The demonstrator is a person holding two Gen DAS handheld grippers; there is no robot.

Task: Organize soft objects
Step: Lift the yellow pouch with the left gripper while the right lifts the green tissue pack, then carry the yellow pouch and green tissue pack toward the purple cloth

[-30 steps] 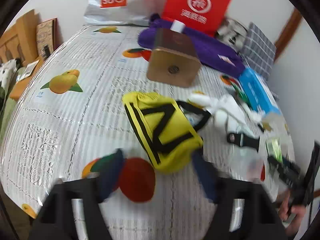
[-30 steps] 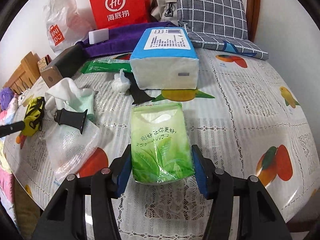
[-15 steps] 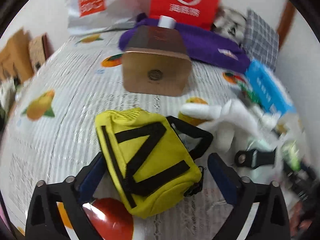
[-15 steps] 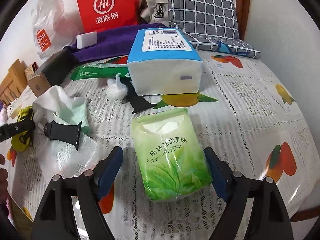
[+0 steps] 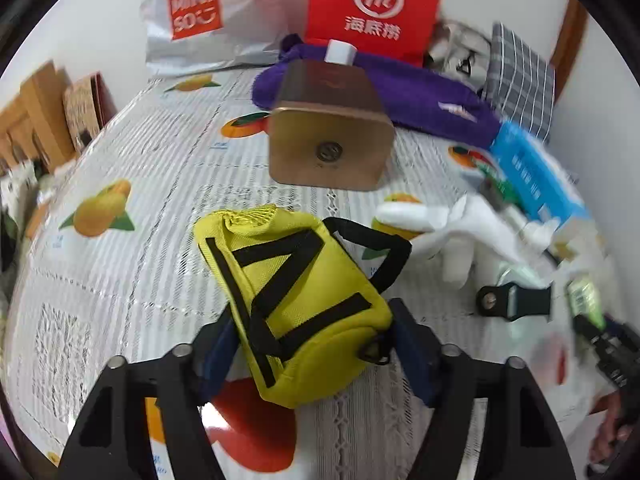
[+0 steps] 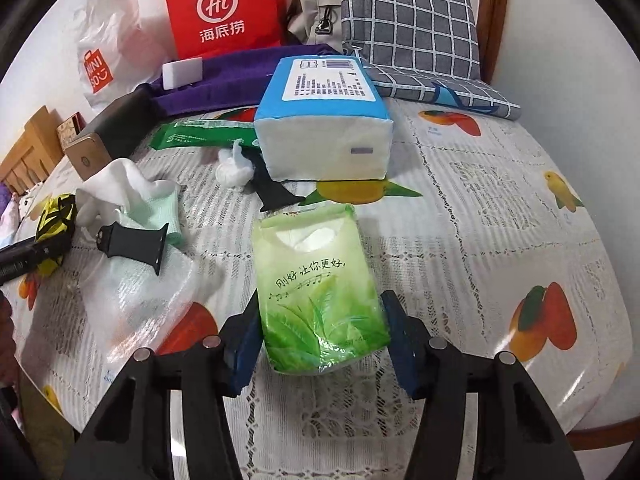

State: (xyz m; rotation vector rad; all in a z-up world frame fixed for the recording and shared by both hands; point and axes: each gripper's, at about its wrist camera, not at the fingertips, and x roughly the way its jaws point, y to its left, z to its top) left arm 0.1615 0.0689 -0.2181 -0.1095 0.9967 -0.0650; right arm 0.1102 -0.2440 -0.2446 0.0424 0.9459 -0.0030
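Observation:
A yellow pouch with black straps (image 5: pixel 296 296) lies on the fruit-print tablecloth; it also shows at the left of the right wrist view (image 6: pixel 54 222). My left gripper (image 5: pixel 316 356) is around its near end, both blue pads against its sides. A green tissue pack (image 6: pixel 320 292) lies in front of the right gripper (image 6: pixel 320 344), whose pads press its two sides. White cloths (image 5: pixel 452 232) and a pale green cloth (image 6: pixel 156 212) lie between the two.
A brown box (image 5: pixel 328 148), a purple towel (image 5: pixel 420 96), a red bag (image 5: pixel 372 4), a Miniso bag (image 5: pixel 192 20), a blue-white tissue block (image 6: pixel 324 120), a checked cushion (image 6: pixel 412 32), a black watch strap (image 6: pixel 132 242) and a clear plastic bag (image 6: pixel 132 304) crowd the table.
The left gripper moved forward over the yellow pouch and closed onto it. The right gripper opened around the green tissue pack, then closed onto it again.

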